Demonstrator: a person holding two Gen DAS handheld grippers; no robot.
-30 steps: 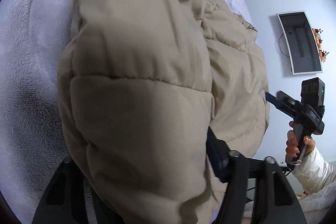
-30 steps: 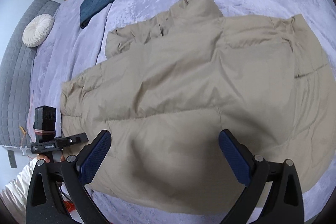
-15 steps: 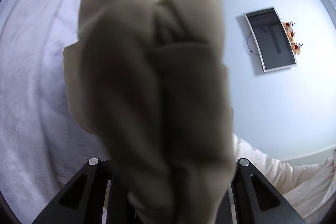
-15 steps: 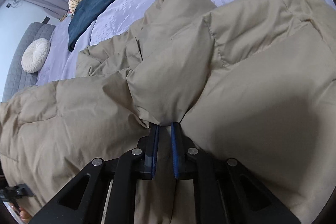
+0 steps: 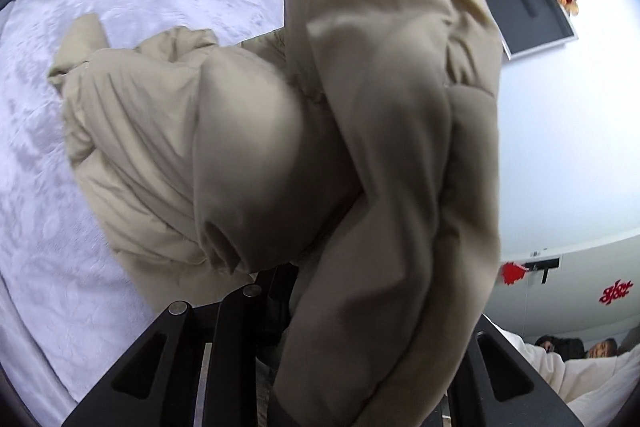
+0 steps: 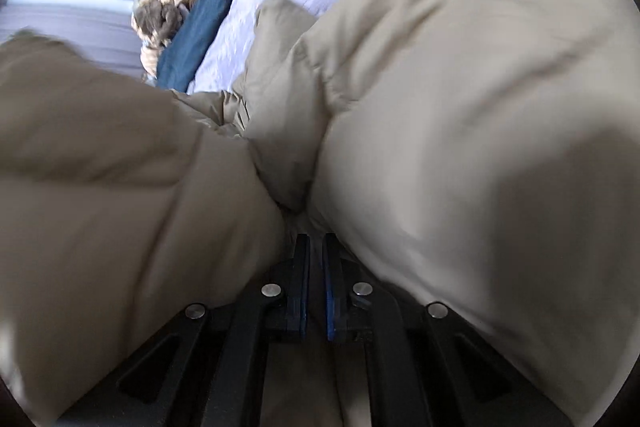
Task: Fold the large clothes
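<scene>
A beige padded jacket is pinched between the blue pads of the right gripper, whose jaws are drawn nearly together on a fold of fabric. The jacket is draped over the left gripper (its fingertips are hidden by cloth, so its grip cannot be told). The lower part of the jacket is bunched on the white bedspread. Jeans are seen further up the bed.
</scene>
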